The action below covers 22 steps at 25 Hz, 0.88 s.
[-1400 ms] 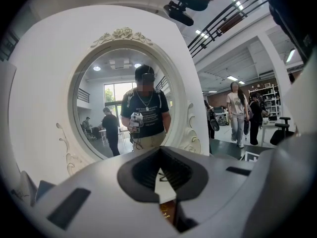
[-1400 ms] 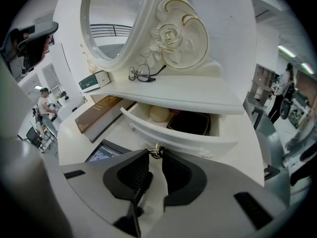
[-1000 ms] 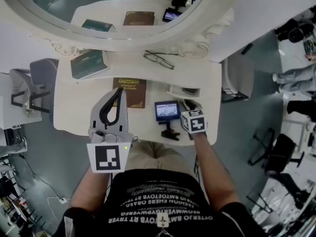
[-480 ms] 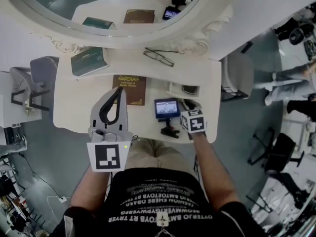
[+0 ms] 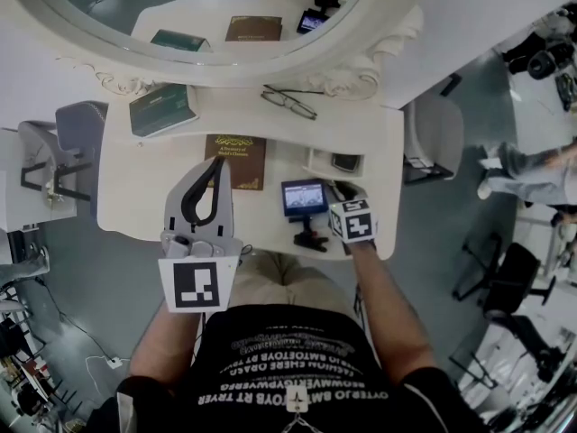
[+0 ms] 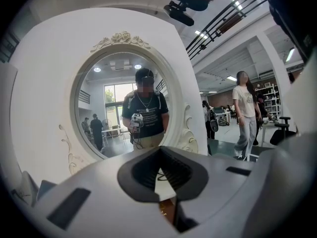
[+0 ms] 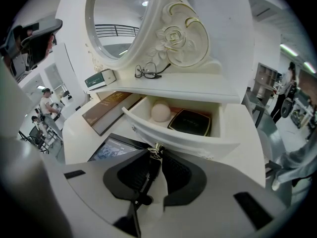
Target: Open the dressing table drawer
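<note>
The small white drawer (image 7: 174, 133) under the mirror shelf stands pulled out, with a pale round ball (image 7: 160, 111) and a black compact (image 7: 189, 121) inside. My right gripper (image 7: 157, 152) points down at its front, and the fingertips are closed on the little metal knob (image 7: 157, 149). From above, the drawer (image 5: 317, 164) sits at the table's right, with the right gripper (image 5: 345, 197) just in front of it under its marker cube. My left gripper (image 5: 216, 162) hovers over the table's left half, jaws shut and holding nothing. Its tips (image 6: 159, 149) face the mirror.
On the white dressing table (image 5: 135, 197) lie a brown book (image 5: 236, 161), a green book (image 5: 162, 108), glasses (image 5: 290, 102) and a small screen device (image 5: 304, 198) beside the right gripper. The oval mirror (image 5: 207, 25) rises behind. A person (image 5: 532, 165) stands at the right.
Both grippers and the drawer stay where they were. Only the person at the right edge of the head view has shifted.
</note>
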Tool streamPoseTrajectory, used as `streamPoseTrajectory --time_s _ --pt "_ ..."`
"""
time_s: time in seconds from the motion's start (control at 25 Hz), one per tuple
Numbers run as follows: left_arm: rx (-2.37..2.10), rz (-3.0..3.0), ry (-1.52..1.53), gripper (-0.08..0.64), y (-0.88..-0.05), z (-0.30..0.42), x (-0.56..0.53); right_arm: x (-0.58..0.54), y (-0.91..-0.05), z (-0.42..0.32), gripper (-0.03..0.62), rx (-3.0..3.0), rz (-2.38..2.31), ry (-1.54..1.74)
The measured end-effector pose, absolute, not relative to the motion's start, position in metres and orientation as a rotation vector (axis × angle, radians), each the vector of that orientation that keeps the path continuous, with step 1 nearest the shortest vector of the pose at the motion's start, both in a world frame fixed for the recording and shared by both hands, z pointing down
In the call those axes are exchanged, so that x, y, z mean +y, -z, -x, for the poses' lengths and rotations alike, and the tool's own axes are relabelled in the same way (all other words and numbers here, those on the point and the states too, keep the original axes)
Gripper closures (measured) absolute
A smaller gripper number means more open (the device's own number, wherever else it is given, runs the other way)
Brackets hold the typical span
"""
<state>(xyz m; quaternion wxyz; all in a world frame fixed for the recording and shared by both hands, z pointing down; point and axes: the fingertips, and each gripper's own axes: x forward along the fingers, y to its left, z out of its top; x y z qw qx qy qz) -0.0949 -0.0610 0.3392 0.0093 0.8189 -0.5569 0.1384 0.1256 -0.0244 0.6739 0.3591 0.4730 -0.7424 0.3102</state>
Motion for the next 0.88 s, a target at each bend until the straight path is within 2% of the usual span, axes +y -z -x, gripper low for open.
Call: streamPoseTrajectory --time_s 0.56,0.88 --pt "-1.750 -2.570 -0.427 0.558 -0.334 0.093 -0.058 -0.019 -0.674 -0.125 0.512 -1.928 -1.204 -0.808" --pt "-1.758 -2.564 -0.421 0.558 -0.332 0.093 -0.058 -0.015 -0.661 -0.130 0.479 -1.948 -1.221 -0.761"
